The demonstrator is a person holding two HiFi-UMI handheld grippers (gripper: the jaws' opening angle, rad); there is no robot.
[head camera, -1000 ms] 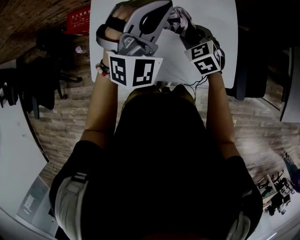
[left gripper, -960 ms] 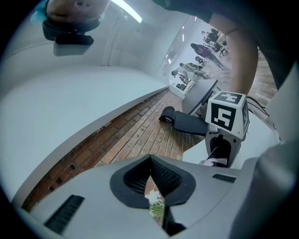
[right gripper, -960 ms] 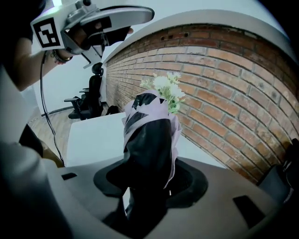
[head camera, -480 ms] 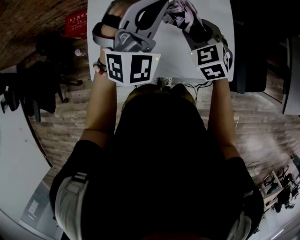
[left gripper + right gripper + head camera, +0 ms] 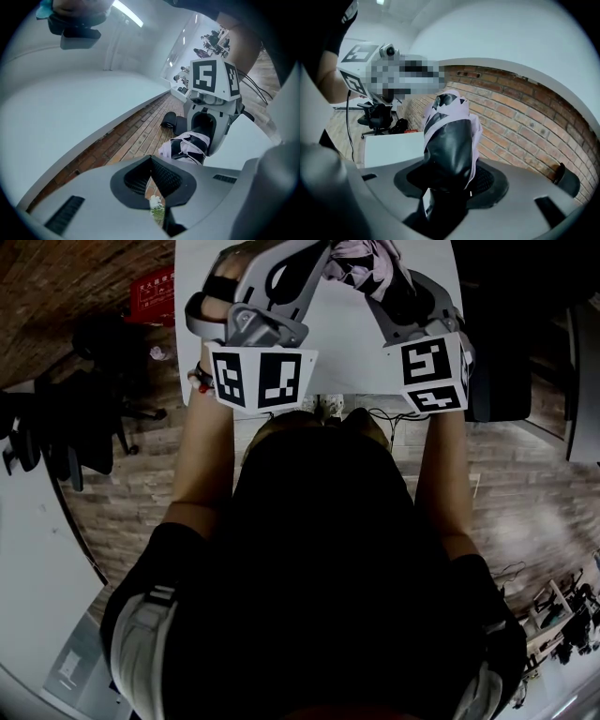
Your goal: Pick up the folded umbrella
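Note:
The folded umbrella [image 5: 361, 263], black with pale lilac panels, is clamped in my right gripper [image 5: 380, 277] above the white table [image 5: 337, 348]. In the right gripper view the umbrella [image 5: 452, 136] sticks up out of the jaws of that gripper [image 5: 450, 183], which press on its black lower part. My left gripper [image 5: 314, 259] hangs just to its left, jaws together and empty. In the left gripper view its pads [image 5: 161, 176] meet, and the umbrella [image 5: 187, 146] shows beyond them in the right gripper [image 5: 206, 129].
A black office chair [image 5: 89, 423] and a red box [image 5: 155, 289] are on the brick-pattern floor at the left. A dark chair [image 5: 497, 381] stands right of the table. A white desk edge [image 5: 28, 568] curves along the lower left.
My right gripper has risen with the umbrella held in it, and its marker cube looks larger. My left gripper has shifted a little and lifted slightly, still shut.

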